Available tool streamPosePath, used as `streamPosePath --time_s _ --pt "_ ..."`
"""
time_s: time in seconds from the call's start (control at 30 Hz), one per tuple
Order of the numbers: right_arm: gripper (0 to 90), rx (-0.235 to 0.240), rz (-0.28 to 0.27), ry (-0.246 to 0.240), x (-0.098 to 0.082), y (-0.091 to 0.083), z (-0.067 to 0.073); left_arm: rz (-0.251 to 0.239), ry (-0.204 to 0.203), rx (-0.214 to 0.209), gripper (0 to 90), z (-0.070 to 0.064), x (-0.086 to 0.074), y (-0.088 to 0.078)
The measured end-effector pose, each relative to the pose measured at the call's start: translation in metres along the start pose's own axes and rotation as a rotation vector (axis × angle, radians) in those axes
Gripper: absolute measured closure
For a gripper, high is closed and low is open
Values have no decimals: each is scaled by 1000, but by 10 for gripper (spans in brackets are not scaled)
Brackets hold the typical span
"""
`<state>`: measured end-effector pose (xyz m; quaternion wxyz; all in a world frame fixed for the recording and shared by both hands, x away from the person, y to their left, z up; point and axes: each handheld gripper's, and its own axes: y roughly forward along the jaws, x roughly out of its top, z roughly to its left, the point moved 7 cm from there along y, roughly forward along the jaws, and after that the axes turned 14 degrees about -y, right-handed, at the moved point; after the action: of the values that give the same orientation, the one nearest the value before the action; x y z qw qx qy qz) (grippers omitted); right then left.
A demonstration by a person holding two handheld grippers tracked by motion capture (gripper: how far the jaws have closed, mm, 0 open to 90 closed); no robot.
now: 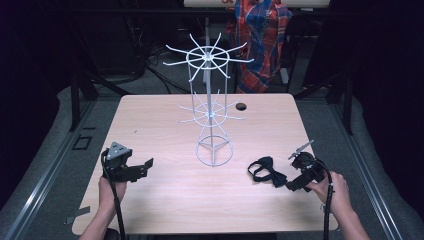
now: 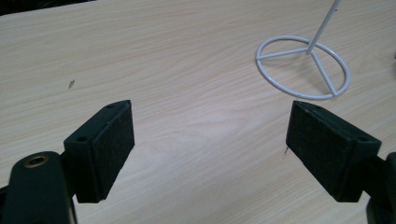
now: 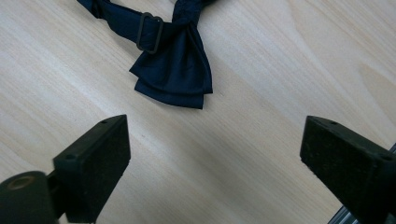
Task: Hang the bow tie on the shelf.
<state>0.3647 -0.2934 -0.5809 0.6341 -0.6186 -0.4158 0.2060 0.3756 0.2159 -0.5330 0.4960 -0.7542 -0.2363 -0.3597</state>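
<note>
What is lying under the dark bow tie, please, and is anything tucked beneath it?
The bow tie lies flat on the bare wooden table, ahead of the open right gripper. Whatever sits directly beneath its fabric is covered, so nothing tucked there can be confirmed.

High view overlooks whole table (image 1: 150, 125), gripper views low, close, sharing tabletop

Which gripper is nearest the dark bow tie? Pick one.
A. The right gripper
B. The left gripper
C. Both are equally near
A: the bow tie lies on the table just ahead of the right gripper, whose open jaws face it, while the left gripper sits across the white wire rack.
</note>
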Motion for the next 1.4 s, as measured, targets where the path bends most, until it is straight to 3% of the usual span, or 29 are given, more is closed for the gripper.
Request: streamPosePath --time_s 0.03,0.07,0.1,0.17,0.23,0.27,0.4,0.43,0.47,0.57,0.67,0.77,0.8,1.0,1.07,1.13,1.17,1.4 --pt "56 6 19 2 -1 -1 -1 -1 3 -2 156 0 0 0" --pt "33 -1 1 25 0 2 0 0 4 -2 156 0 0 0" --pt "10 3 34 3 -2 2 -2 1 4 -4 156 0 0 0" --pt "0 5 38 31 -1 6 1 -1 3 -2 156 1 0 -1" --pt "0 9 76 -8 0 3 1 -6 -6 -4 156 2 0 -2" --pt "0 0 36 16 3 5 3 -5 -8 -4 156 3 0 -2" --pt "0 -18 46 -26 8 0 4 -2 -4 -4 156 2 0 -1" --pt "0 -26 7 -1 10 2 5 -5 -2 -6 156 2 0 -1" --pt "0 -22 37 -32 10 -1 4 -2 0 -6 156 2 0 -1" --pt "0 -23 10 -25 15 1 6 -3 1 -6 156 2 0 -2" --pt "0 -11 34 -42 17 1 8 -8 -2 -16 156 2 0 -2" --pt "0 -4 4 -30 24 5 10 0 0 -22 156 3 0 0" --pt "0 0 32 -53 24 6 9 1 -2 -25 156 3 0 0" --pt "0 -4 45 -80 32 8 10 -3 -3 -24 156 4 0 -2" --pt "0 5 8 -66 38 10 12 1 6 -24 156 2 -1 -3" --pt "0 2 20 -80 40 12 12 0 6 -22 156 2 -1 -3" --pt "0 7 3 -63 43 15 14 0 6 -22 156 2 -1 -3" --pt "28 30 38 -74 49 28 13 1 16 -14 156 2 -3 -5"
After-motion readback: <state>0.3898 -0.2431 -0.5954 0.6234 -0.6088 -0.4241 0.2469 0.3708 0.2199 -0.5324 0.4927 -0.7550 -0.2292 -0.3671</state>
